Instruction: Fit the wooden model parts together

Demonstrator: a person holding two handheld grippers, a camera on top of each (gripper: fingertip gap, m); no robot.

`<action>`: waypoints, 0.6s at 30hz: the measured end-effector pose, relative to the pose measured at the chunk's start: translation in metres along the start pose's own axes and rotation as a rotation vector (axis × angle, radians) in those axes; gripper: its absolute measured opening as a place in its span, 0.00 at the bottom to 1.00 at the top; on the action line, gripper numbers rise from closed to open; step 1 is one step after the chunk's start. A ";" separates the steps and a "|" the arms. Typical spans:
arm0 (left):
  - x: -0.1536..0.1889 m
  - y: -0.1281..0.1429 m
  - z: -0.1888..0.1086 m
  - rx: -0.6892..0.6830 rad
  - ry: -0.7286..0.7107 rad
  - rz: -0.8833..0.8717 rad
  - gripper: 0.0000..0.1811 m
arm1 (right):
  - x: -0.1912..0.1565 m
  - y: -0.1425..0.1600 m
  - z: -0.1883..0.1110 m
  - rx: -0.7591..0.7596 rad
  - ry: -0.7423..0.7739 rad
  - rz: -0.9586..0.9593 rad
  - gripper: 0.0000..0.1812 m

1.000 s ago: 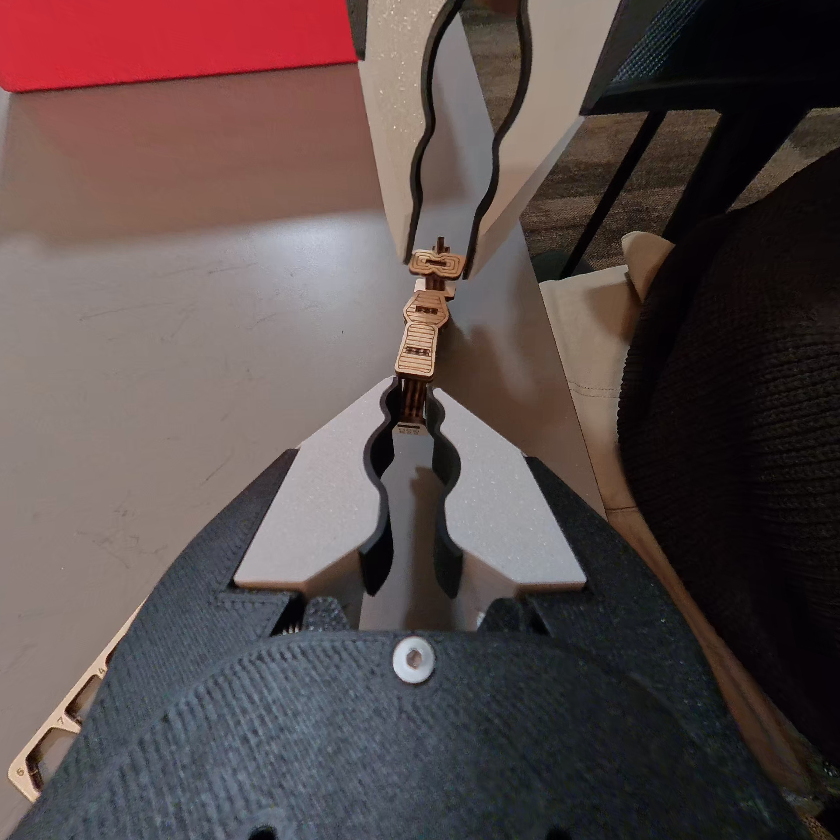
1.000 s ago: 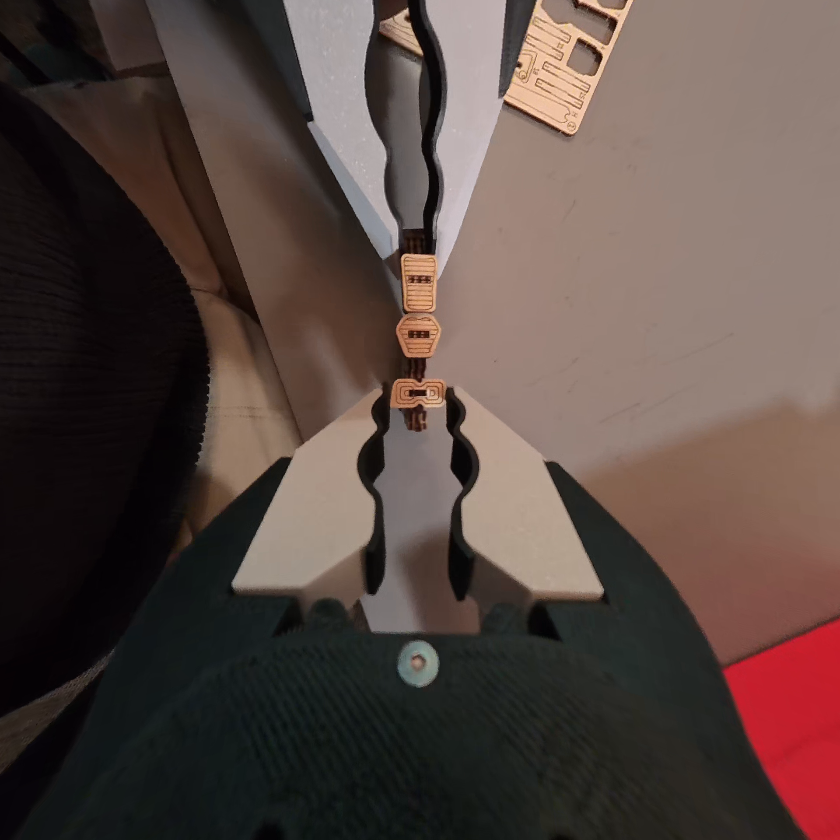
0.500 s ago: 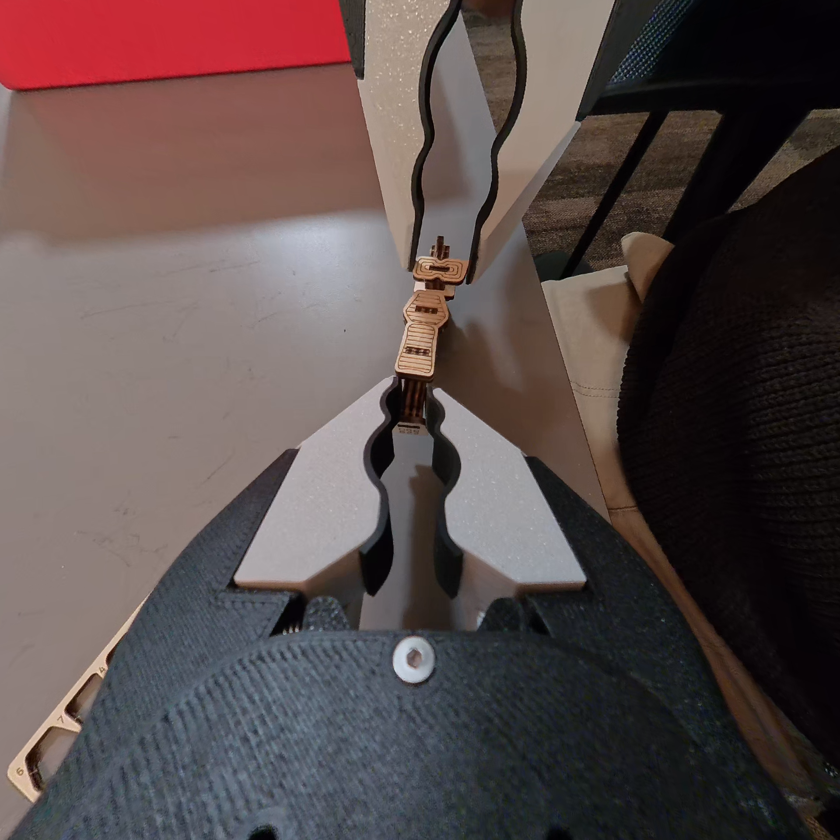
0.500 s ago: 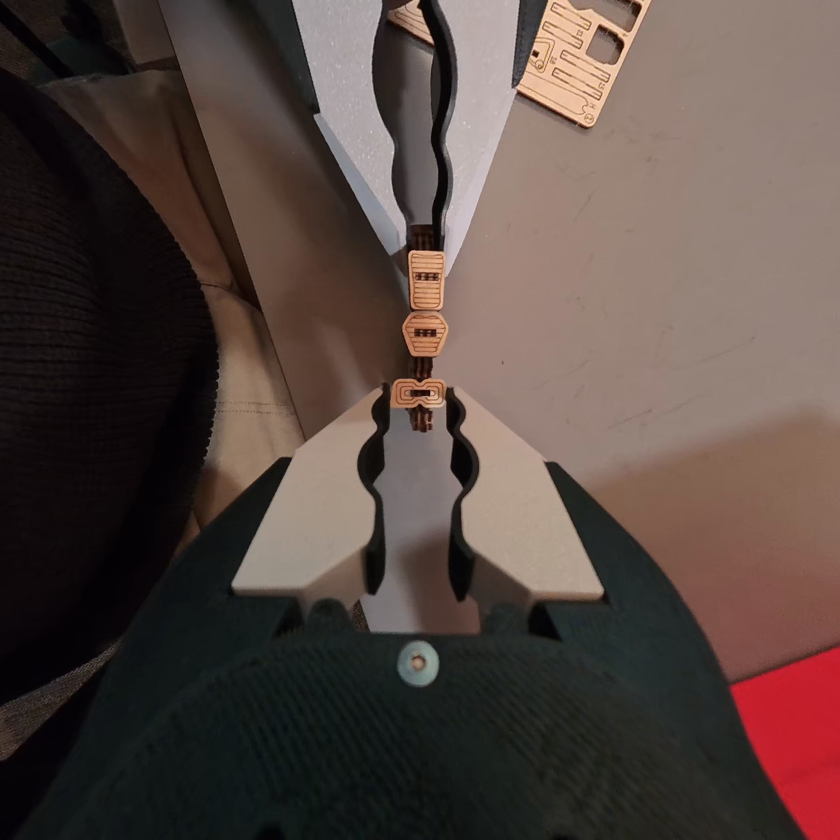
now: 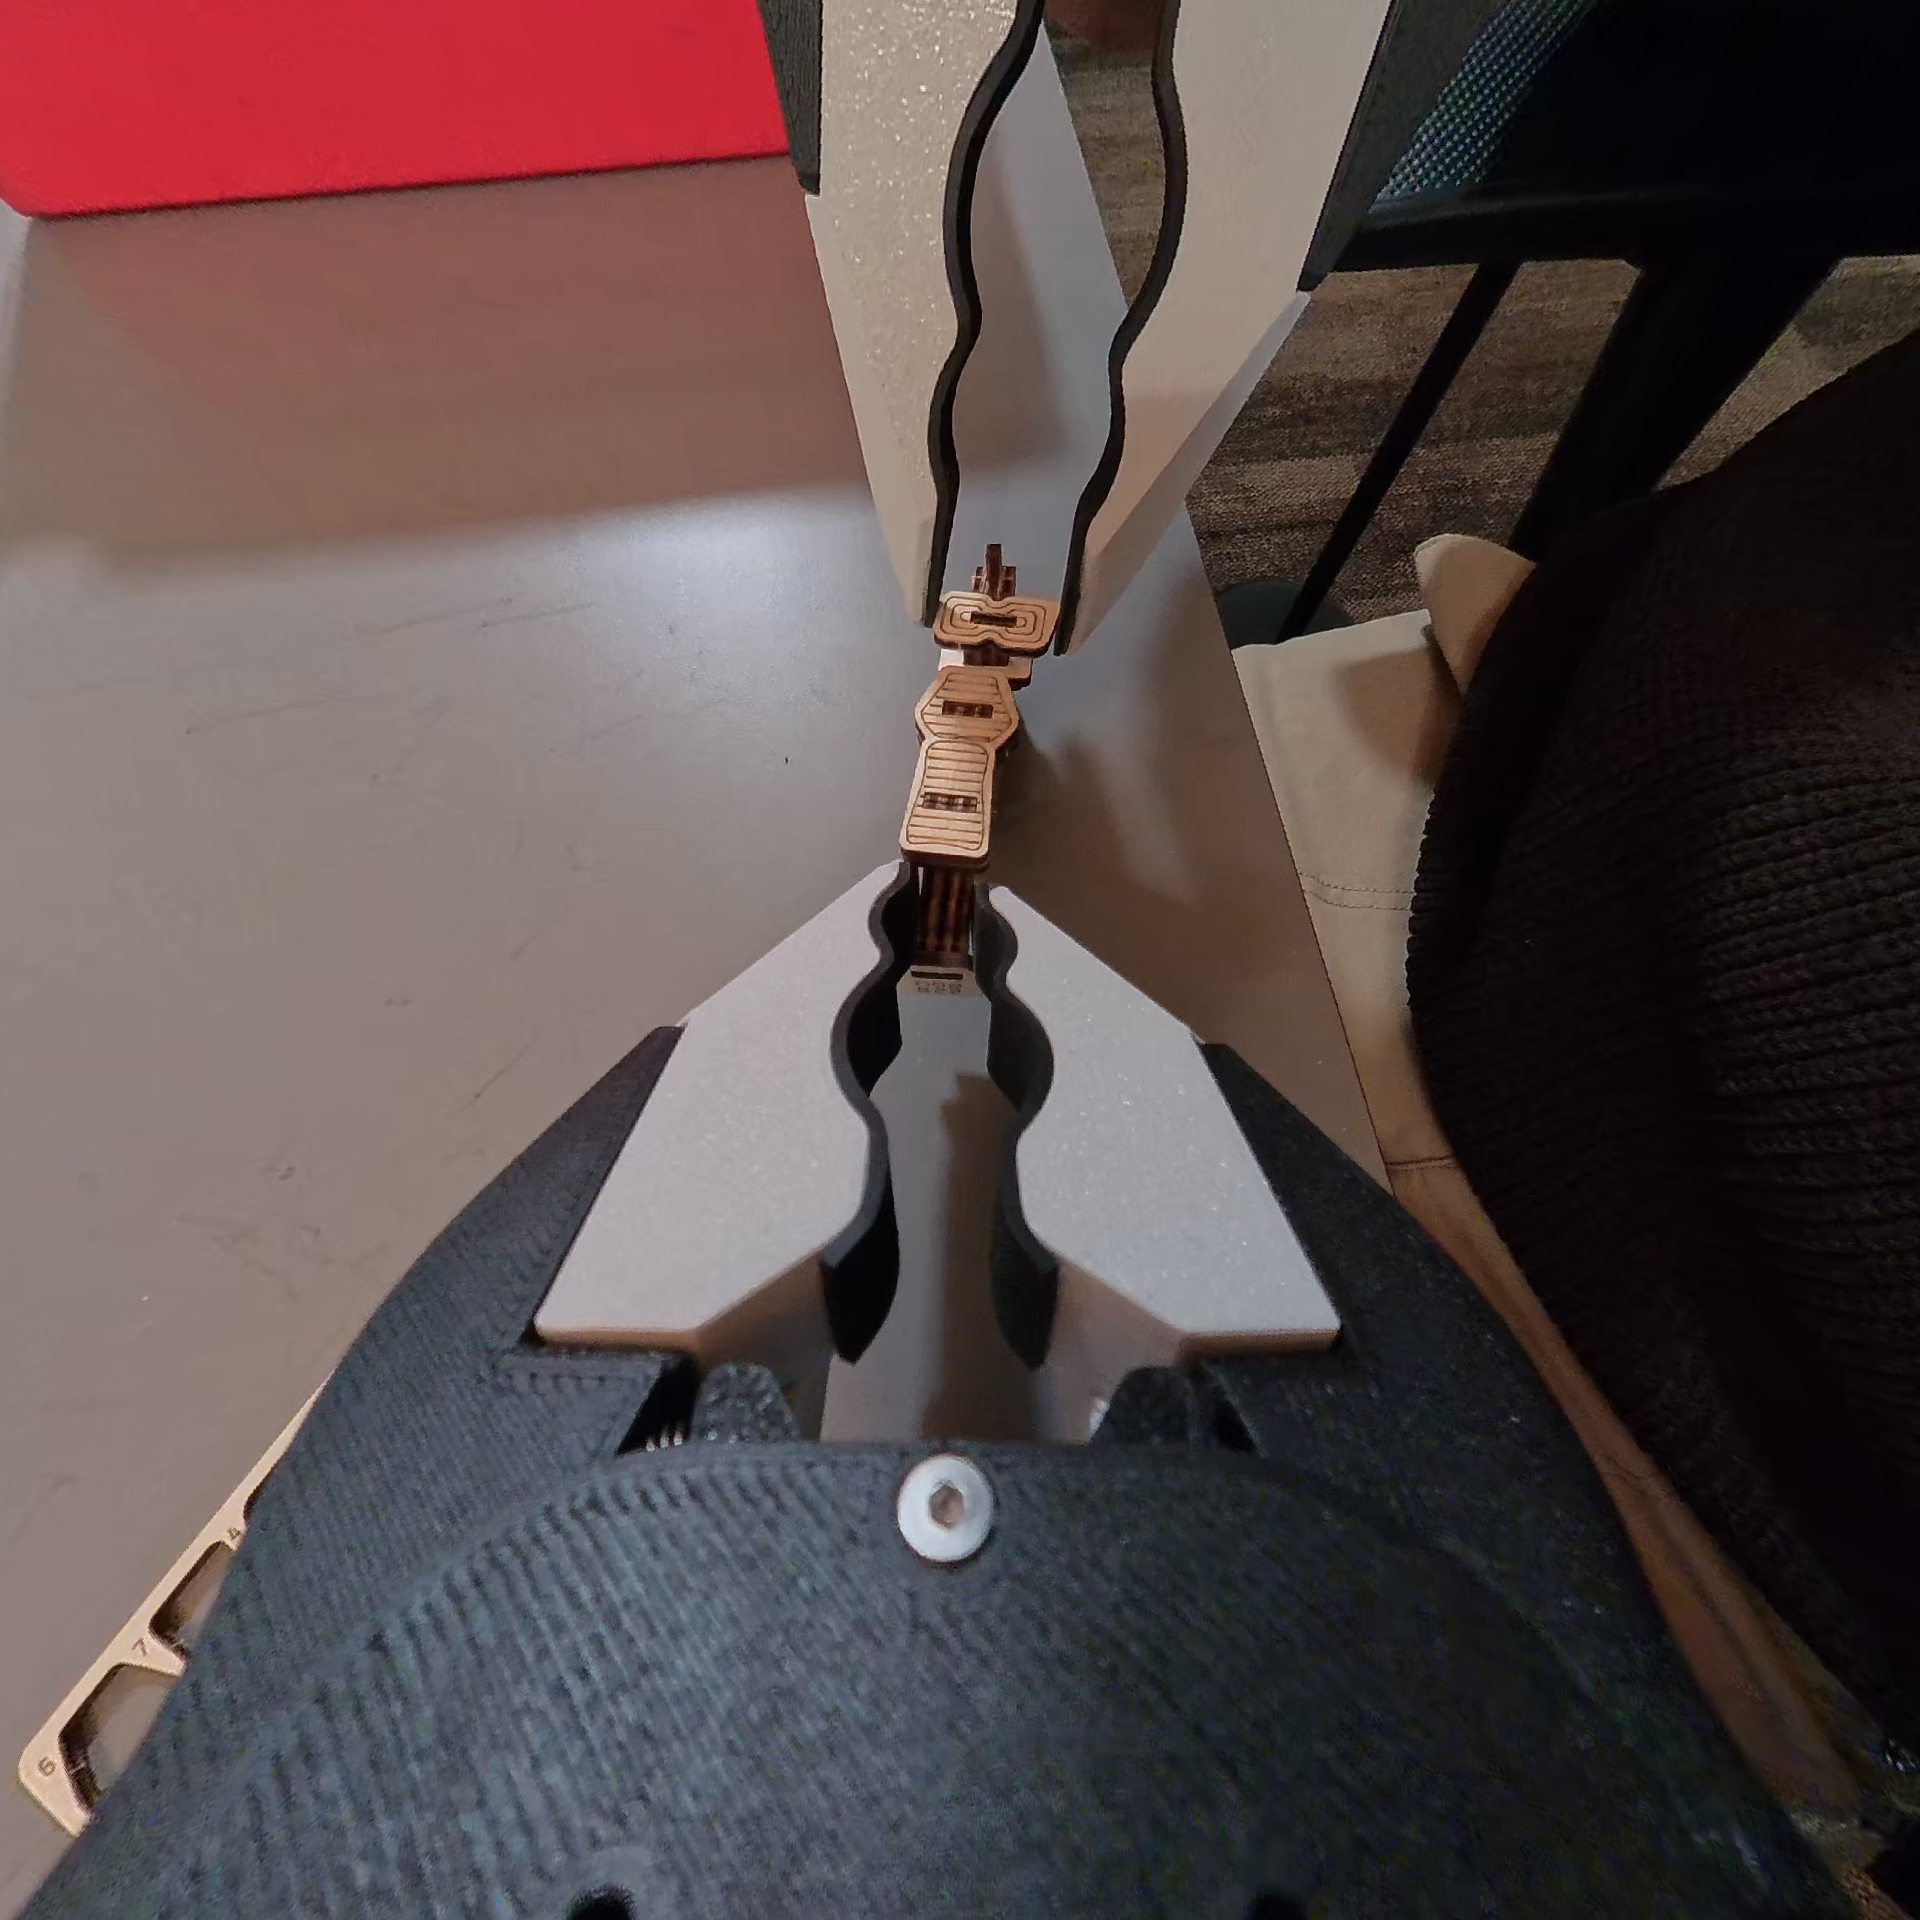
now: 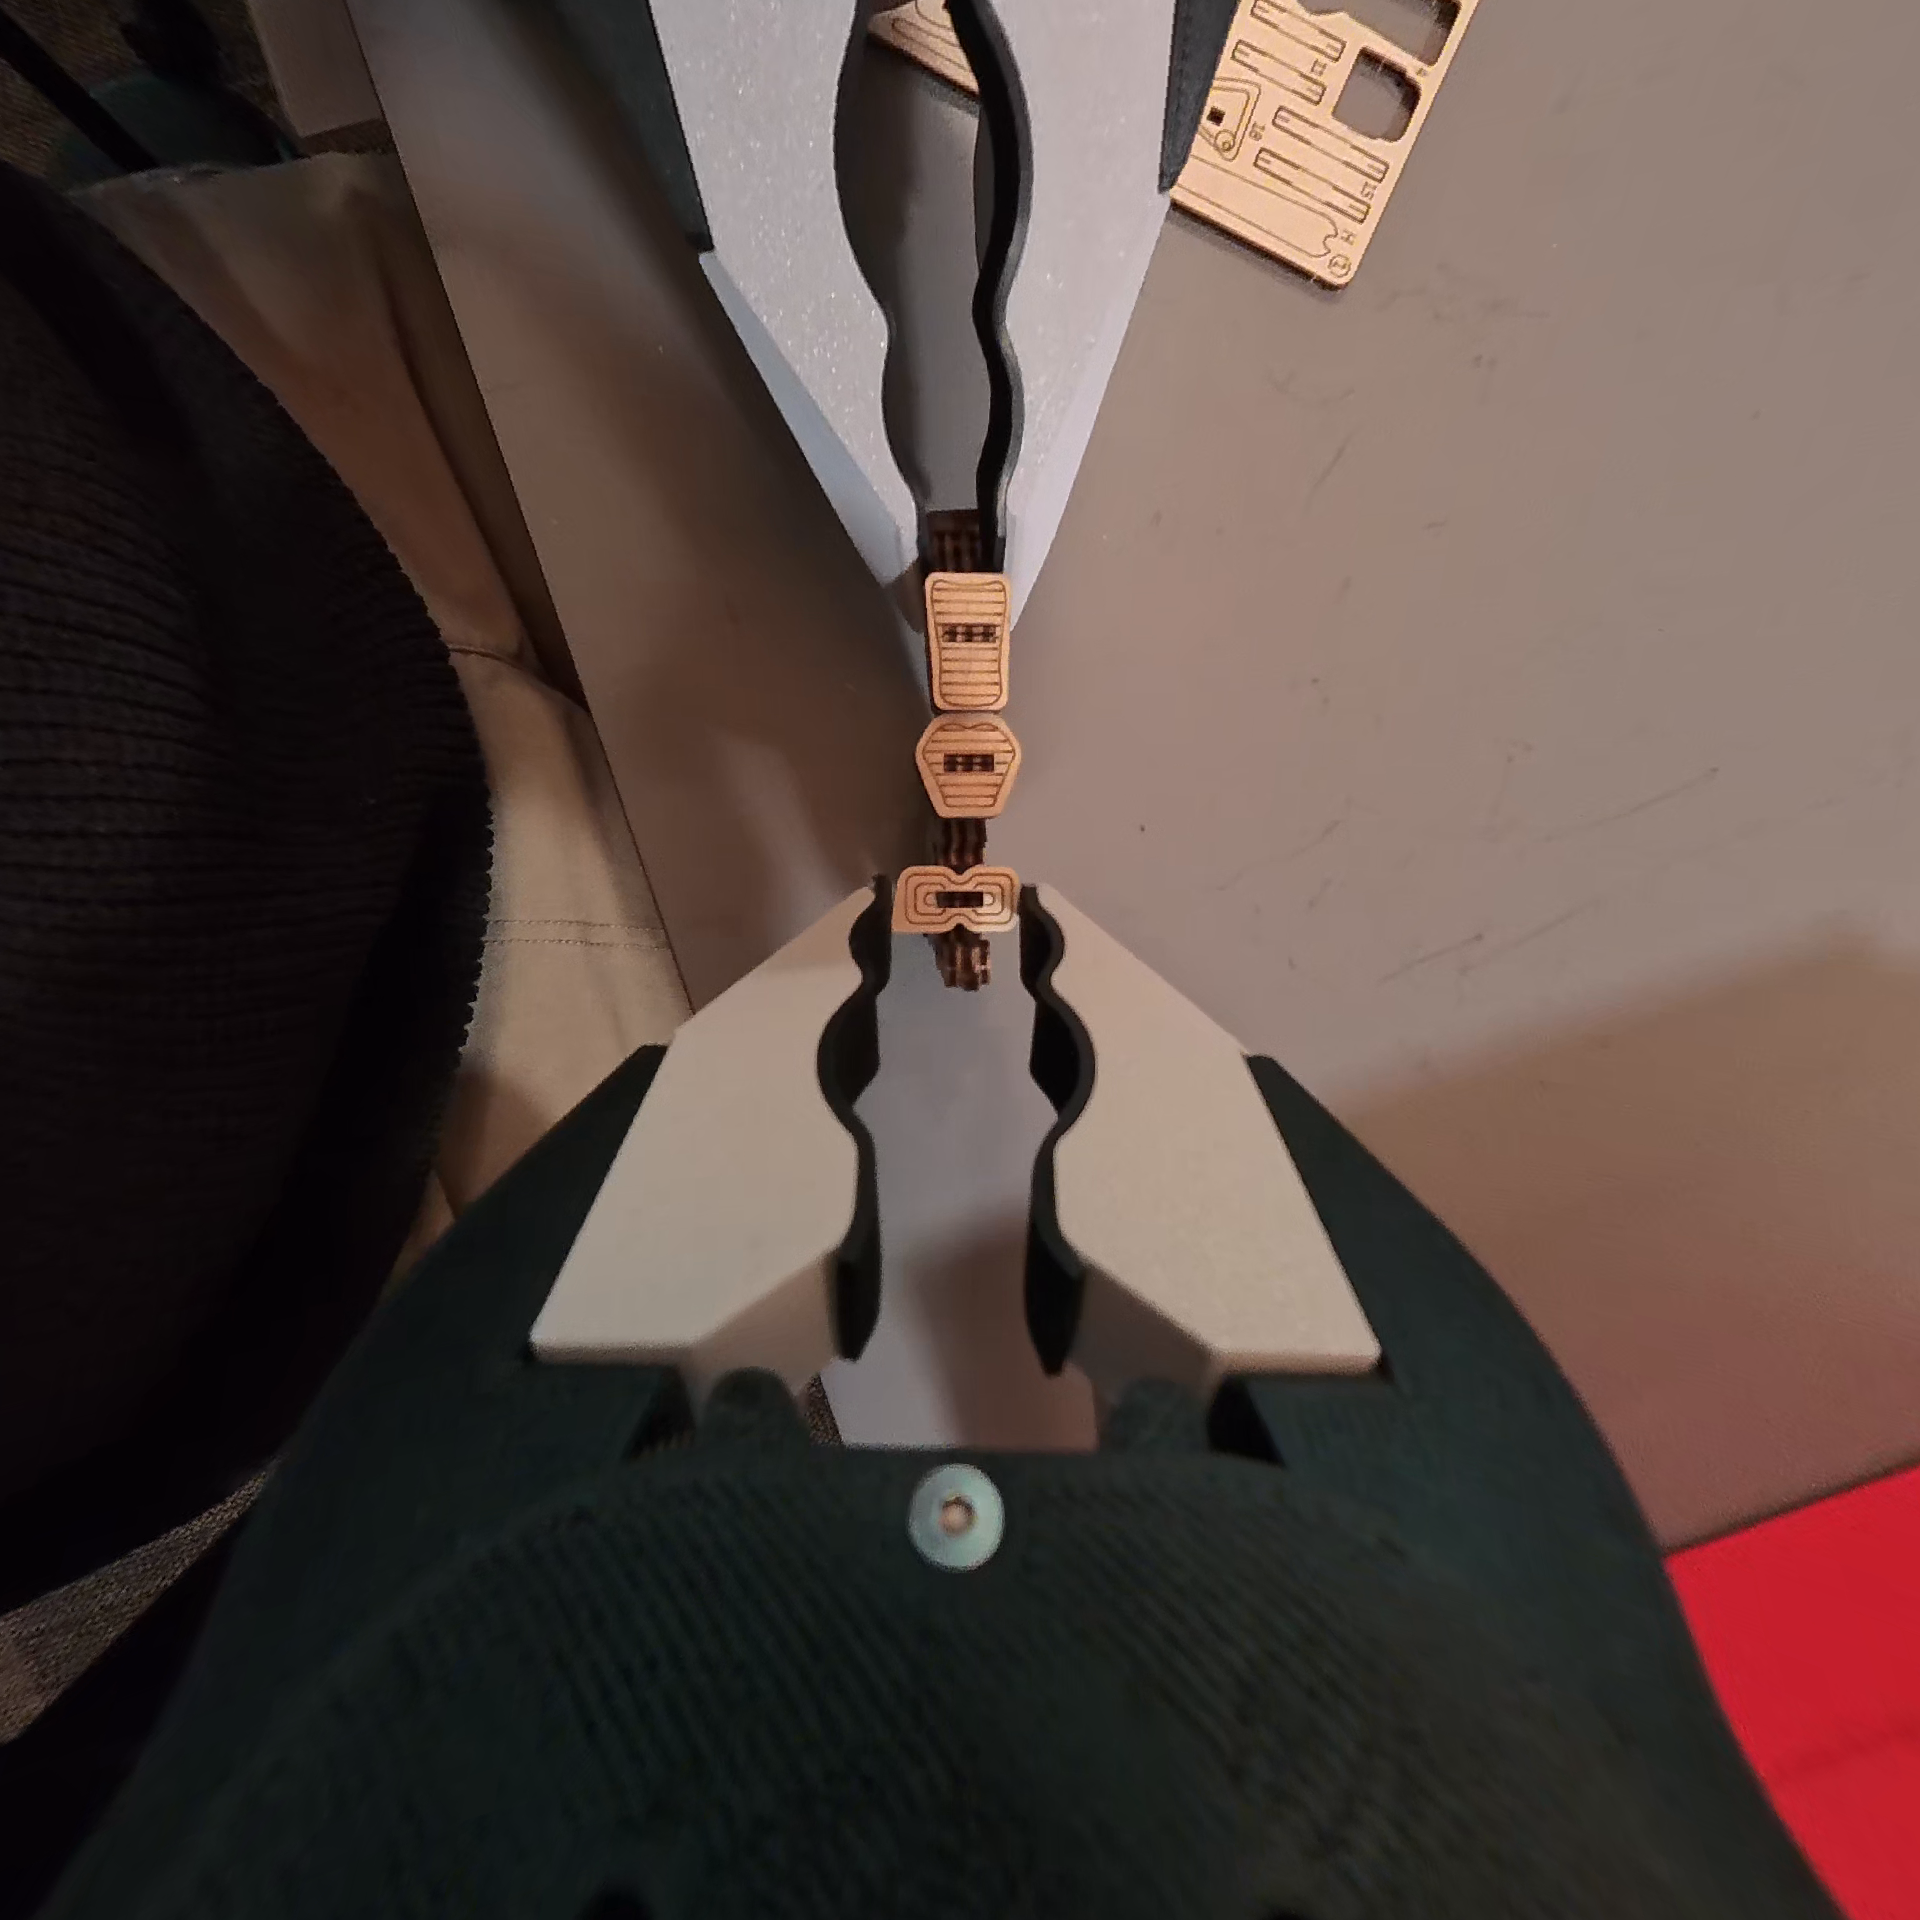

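Plywood strip model (image 5: 951, 800), a narrow stack of laser-cut layers carrying three small engraved cross plates along its top, hangs in the air between the two grippers above the near edge of a grey table (image 5: 416, 779). The left gripper (image 5: 943, 940) has its fingers drawn in almost together, clamping the stacked end of the model just behind the long rectangular plate (image 5: 948, 816). The right gripper (image 6: 956, 920) stands wider, its fingertips (image 6: 878, 902) set against the two short sides of the bow-shaped end plate (image 6: 954, 900), which sits crosswise on the model's other end; whether they press it or only touch it cannot be told. Between the two plates lies a shield-shaped middle plate (image 6: 966, 767), held by neither gripper. The left wrist view alone shows a small stepped tip of dark layers poking past the bow-shaped plate, a red slab (image 5: 384, 94) at the table's far side, a black chair frame (image 5: 1558, 260) over carpet, and a corner of a cut-out plywood sheet (image 5: 125, 1725) under the gripper body. The right wrist view alone shows another stretch of plywood part sheet (image 6: 1340, 135) with emptied outlines, lying flat on the table beyond the left gripper. Both views show a dark knitted sleeve (image 6: 208, 831) and beige cloth (image 5: 1340, 831) off the table's edge.
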State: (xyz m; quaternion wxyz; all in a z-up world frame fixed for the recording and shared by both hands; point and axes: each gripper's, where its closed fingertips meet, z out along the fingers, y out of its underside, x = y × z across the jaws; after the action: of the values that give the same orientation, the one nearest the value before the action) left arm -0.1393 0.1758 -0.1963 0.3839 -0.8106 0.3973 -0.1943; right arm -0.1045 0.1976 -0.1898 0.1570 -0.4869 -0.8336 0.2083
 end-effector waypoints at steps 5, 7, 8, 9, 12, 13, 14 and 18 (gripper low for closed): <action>0.001 0.000 0.001 -0.001 0.002 0.003 0.05 | 0.001 0.000 -0.001 0.002 0.005 -0.001 0.13; 0.000 0.000 0.001 -0.001 0.001 0.004 0.05 | 0.000 0.000 0.000 0.001 -0.005 0.003 0.13; 0.000 0.000 0.000 -0.003 -0.002 0.004 0.05 | 0.000 0.000 0.000 0.001 -0.006 0.003 0.13; 0.000 0.001 0.000 -0.003 -0.002 0.004 0.05 | -0.001 0.000 0.000 0.002 -0.005 0.002 0.13; 0.000 0.000 0.000 -0.003 -0.003 0.005 0.05 | -0.001 0.000 0.000 0.000 -0.005 0.002 0.13; 0.000 0.001 0.000 -0.004 -0.004 0.006 0.05 | -0.001 0.000 0.000 0.000 -0.006 0.003 0.13; 0.000 0.000 0.001 -0.003 -0.004 0.006 0.05 | -0.001 0.000 0.000 0.000 -0.006 0.003 0.13; 0.000 0.001 0.001 -0.005 -0.004 0.005 0.05 | -0.001 0.000 0.000 -0.005 -0.001 -0.003 0.13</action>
State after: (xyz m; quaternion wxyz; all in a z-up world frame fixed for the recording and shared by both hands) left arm -0.1395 0.1763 -0.1972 0.3831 -0.8111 0.3988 -0.1907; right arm -0.1040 0.1965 -0.1902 0.1558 -0.4859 -0.8350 0.2060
